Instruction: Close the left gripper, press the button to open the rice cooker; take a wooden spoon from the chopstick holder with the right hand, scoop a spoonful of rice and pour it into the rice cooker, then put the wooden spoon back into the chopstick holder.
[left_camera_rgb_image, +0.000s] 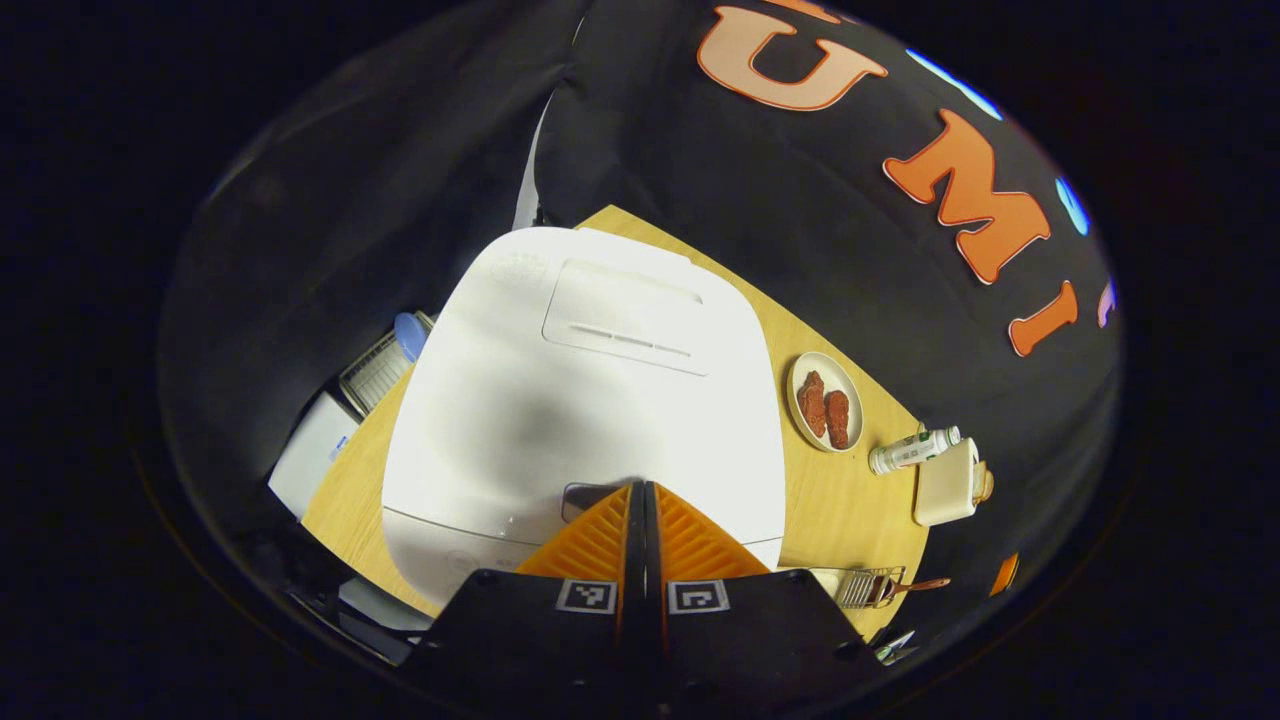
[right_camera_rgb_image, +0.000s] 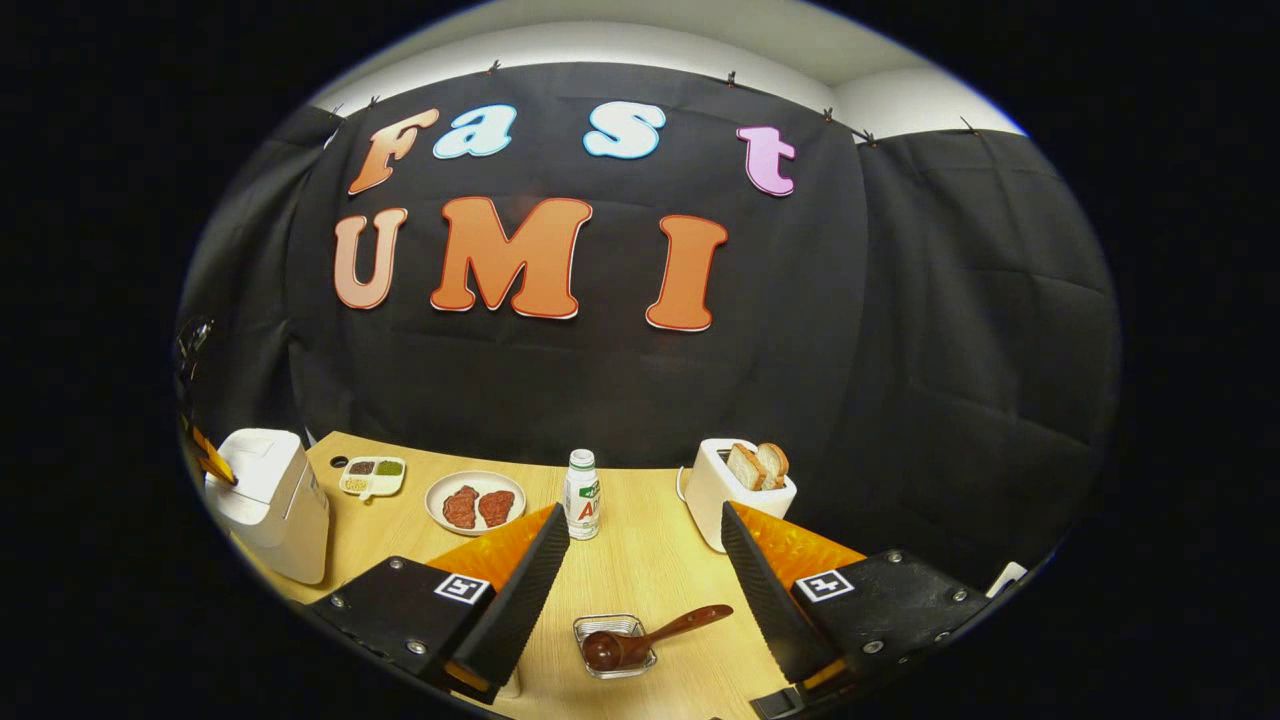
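In the left gripper view we are looking down on the white rice cooker (left_camera_rgb_image: 585, 400), lid down. Our left gripper (left_camera_rgb_image: 640, 487) is pressing its two fingers together with no gap between them, the tips sitting at the grey button (left_camera_rgb_image: 590, 497) on the cooker's front edge; whether they are touching it we cannot tell. Past the cooker a plate (left_camera_rgb_image: 825, 402) with two red-brown pieces is lying on the wooden table (left_camera_rgb_image: 840, 500), with a bottle (left_camera_rgb_image: 912, 450) and a toaster (left_camera_rgb_image: 947, 483) beyond it.

The right gripper view is giving us the other side: our right gripper (right_camera_rgb_image: 645, 530) is hanging with its fingers spread wide, holding nothing. Below the gap the wooden spoon (right_camera_rgb_image: 645, 638) is lying in the wire chopstick holder (right_camera_rgb_image: 615, 645), handle tilting out toward the toaster (right_camera_rgb_image: 735, 490). Bare tabletop is lying open around the holder. A small sectioned dish (right_camera_rgb_image: 372, 476) is sitting just beside the cooker (right_camera_rgb_image: 270, 505), which is standing at the table's left edge.
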